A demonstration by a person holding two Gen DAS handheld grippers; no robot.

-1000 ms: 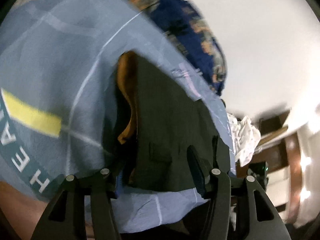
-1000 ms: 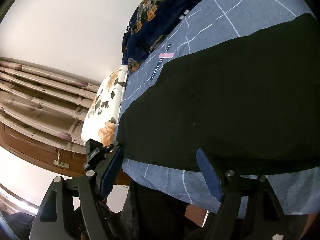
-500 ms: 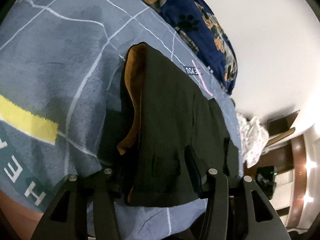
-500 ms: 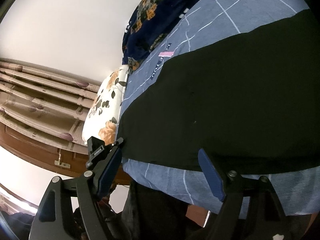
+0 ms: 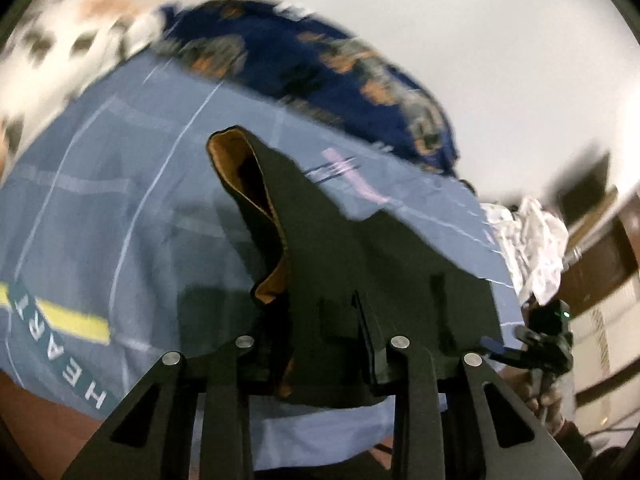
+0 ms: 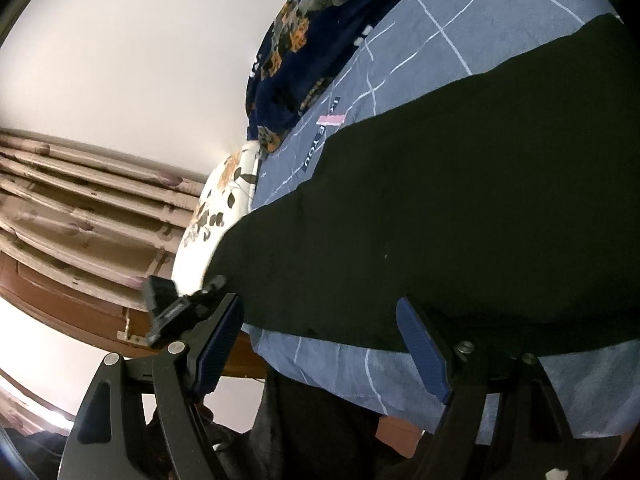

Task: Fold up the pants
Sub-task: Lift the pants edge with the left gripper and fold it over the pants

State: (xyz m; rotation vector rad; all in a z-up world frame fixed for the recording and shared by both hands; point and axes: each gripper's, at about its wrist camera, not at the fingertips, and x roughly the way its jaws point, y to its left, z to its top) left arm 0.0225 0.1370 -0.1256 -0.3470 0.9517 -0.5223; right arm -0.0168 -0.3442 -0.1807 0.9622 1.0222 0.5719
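Dark pants (image 5: 340, 248) with an orange-lined waistband (image 5: 256, 184) lie on a blue bedsheet (image 5: 120, 208). My left gripper (image 5: 316, 332) sits at the waist end, its fingers around the near edge of the fabric with a gap between them; whether they pinch it is hidden. In the right wrist view the pants (image 6: 460, 208) stretch flat across the bed. My right gripper (image 6: 324, 344) is open, its blue pads (image 6: 424, 356) straddling the near edge of the leg end without touching.
A dark blue floral blanket (image 5: 320, 52) and a white floral pillow (image 6: 216, 216) lie at the far side of the bed. White crumpled cloth (image 5: 532, 240) lies beyond the bed's right edge. Wooden furniture (image 6: 72, 240) stands beside the bed.
The left view has swung and blurred; the left gripper has come closer to the waistband, which now stands raised. The right gripper has barely moved and stays open.
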